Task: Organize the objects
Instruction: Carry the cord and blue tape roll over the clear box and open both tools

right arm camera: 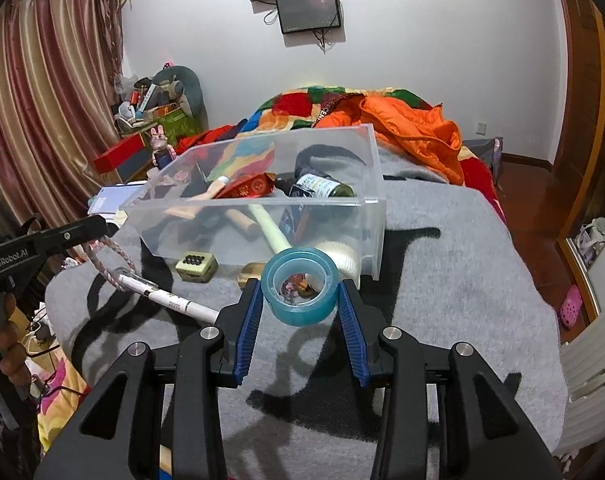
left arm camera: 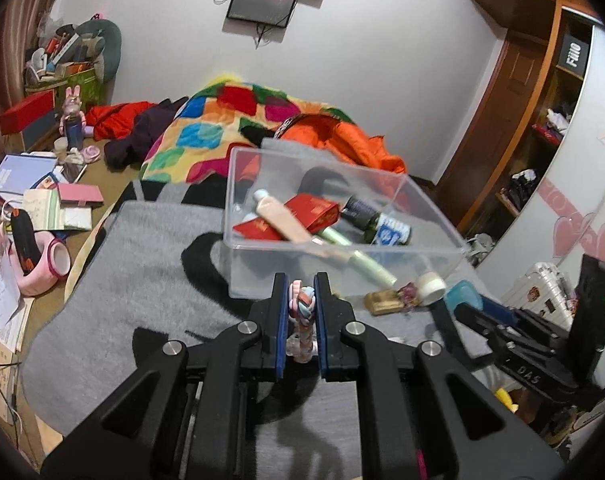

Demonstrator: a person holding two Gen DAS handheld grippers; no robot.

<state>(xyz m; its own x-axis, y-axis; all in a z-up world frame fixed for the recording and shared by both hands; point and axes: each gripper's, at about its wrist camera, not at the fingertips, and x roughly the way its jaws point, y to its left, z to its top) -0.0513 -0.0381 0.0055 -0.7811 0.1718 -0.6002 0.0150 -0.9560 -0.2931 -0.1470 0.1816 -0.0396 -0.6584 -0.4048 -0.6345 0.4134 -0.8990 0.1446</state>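
Left gripper (left arm camera: pixel 298 308): clenched on braided cord (left arm camera: pixel 302 312), pen (right arm camera: pixel 170 300) dangling from cord beside clear bin (left arm camera: pixel 342 248), off grey blanket (left arm camera: pixel 122 280). Right gripper (right arm camera: pixel 300 300): clamped on blue tape roll (right arm camera: pixel 299 286), held just before near wall of clear bin, not yet over rim. Inside clear bin: red packet (left arm camera: pixel 310 212), beige tube (left arm camera: pixel 278 216), dark bottle (left arm camera: pixel 366 216), pale green tube (left arm camera: pixel 358 256). Outside clear bin, against near wall: green keypad box (right arm camera: pixel 196 266), white tape roll (left arm camera: pixel 432 286), wooden block (left arm camera: pixel 382 300), small trinket (left arm camera: pixel 408 294). Judged partway: several items binned, two in hand awaiting deposit, four left on blanket.
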